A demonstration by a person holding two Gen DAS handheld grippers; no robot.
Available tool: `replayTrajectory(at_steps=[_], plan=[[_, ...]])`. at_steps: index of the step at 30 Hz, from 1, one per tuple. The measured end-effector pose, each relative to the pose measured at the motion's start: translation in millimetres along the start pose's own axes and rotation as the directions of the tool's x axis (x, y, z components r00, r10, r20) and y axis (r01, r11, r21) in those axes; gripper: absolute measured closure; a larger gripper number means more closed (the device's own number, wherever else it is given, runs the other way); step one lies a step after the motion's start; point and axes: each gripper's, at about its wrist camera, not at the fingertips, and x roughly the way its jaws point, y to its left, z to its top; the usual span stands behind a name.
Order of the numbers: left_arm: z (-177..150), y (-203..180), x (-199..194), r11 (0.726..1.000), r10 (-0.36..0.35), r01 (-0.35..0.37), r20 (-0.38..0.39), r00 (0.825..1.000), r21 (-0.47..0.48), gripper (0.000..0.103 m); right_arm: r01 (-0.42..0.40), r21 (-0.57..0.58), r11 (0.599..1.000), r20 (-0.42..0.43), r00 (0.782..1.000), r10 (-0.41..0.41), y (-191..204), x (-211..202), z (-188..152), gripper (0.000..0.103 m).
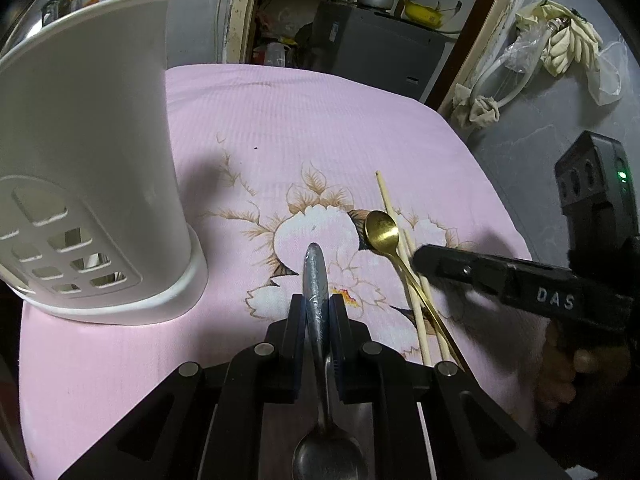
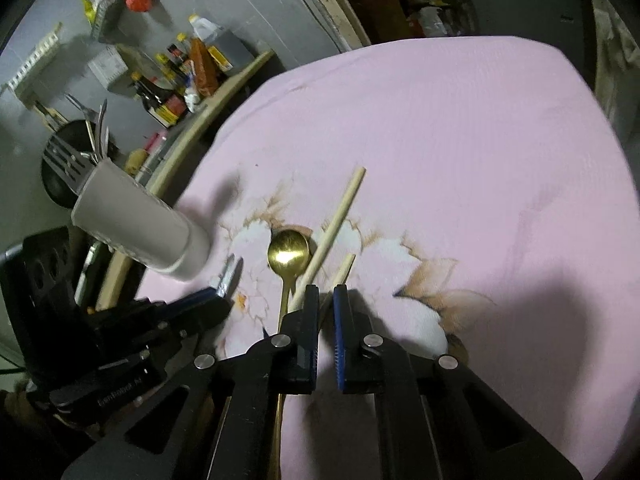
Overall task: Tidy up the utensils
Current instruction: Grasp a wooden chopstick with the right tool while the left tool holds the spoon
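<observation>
Steel spoon [image 1: 318, 304] sits clamped between the closed fingers of the left gripper [image 1: 317, 312], handle pointing forward over the pink floral tablecloth [image 1: 304, 120] and bowl trailing back beneath the gripper body. To the left of it stands the white utensil holder [image 1: 86, 152], a tall slotted plastic caddy resting on the cloth; through the right wrist view the holder [image 2: 140, 232] already shows a slotted spatula [image 2: 66, 160] and other metal handles sticking out of its top. On the cloth to the right of the left gripper lies a gold spoon [image 1: 384, 232], bowl up and facing away, its thin handle running back alongside a pair of wooden chopsticks [image 1: 412, 280] that lie just beside it and partly cross it. The right gripper [image 2: 326, 300] hangs low over those chopsticks [image 2: 340, 216], its jaws parted by a narrow gap and holding nothing, with the gold spoon [image 2: 289, 254] just to the left of its fingertips. A kitchen shelf behind the table carries sauce bottles [image 2: 164, 100].
</observation>
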Motion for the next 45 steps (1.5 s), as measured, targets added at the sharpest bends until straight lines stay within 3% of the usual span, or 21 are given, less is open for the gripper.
replayTrajectory(at_steps=[3,6,13,20,22,25,27,33,38,40,45], plan=[[1.0,0.0,1.2,1.000,-0.003,0.003,-0.001,1.000,-0.004,0.091,0.054,0.008,0.999,-0.020,0.998,-0.054,1.7,-4.5,2.6,0.097],[1.1,0.1,1.5,1.000,-0.003,0.003,-0.002,1.000,-0.003,0.091,0.093,0.009,0.996,-0.046,0.995,-0.093,4.1,-3.2,7.0,0.089],[3.1,5.3,3.9,0.999,-0.025,0.025,-0.019,1.000,0.031,0.083,0.100,-0.006,0.995,-0.037,0.994,-0.101,9.3,0.3,10.2,0.089],[6.0,3.2,6.5,0.997,-0.030,0.032,-0.035,0.999,0.066,0.082,0.186,-0.084,0.979,0.003,0.983,-0.186,23.6,-1.4,8.9,0.088],[7.4,1.3,7.6,0.997,-0.024,0.026,-0.041,0.999,0.070,0.082,0.198,-0.076,0.977,-0.004,0.980,-0.199,22.8,-4.4,10.9,0.093],[8.9,-6.9,9.1,0.995,-0.023,0.028,-0.050,0.998,0.099,0.091,0.154,0.004,0.988,-0.008,0.988,-0.154,11.0,-10.3,12.0,0.097],[9.9,-9.3,9.0,0.995,-0.019,0.024,-0.051,0.999,0.098,0.091,0.108,0.083,0.991,-0.001,0.994,-0.109,-0.7,-15.5,8.4,0.099],[5.9,-3.3,-9.0,0.997,-0.059,0.059,-0.010,0.998,0.051,0.092,0.074,0.156,0.985,0.120,0.988,-0.093,-4.9,-56.6,-5.4,0.099],[2.8,-2.6,-43.4,0.994,-0.102,0.099,0.063,0.993,0.039,0.092,0.080,0.160,0.984,0.247,0.962,-0.118,9.0,-95.1,-14.5,0.099],[2.8,-1.2,-55.7,0.993,-0.113,0.111,0.084,0.990,0.037,0.101,0.078,0.175,0.981,0.298,0.946,-0.129,15.4,-113.4,-20.4,0.099],[2.0,-0.3,-77.7,0.988,-0.141,0.134,0.109,0.984,0.071,0.101,0.112,0.176,0.978,0.366,0.915,-0.170,32.8,-140.7,-30.4,0.099]])
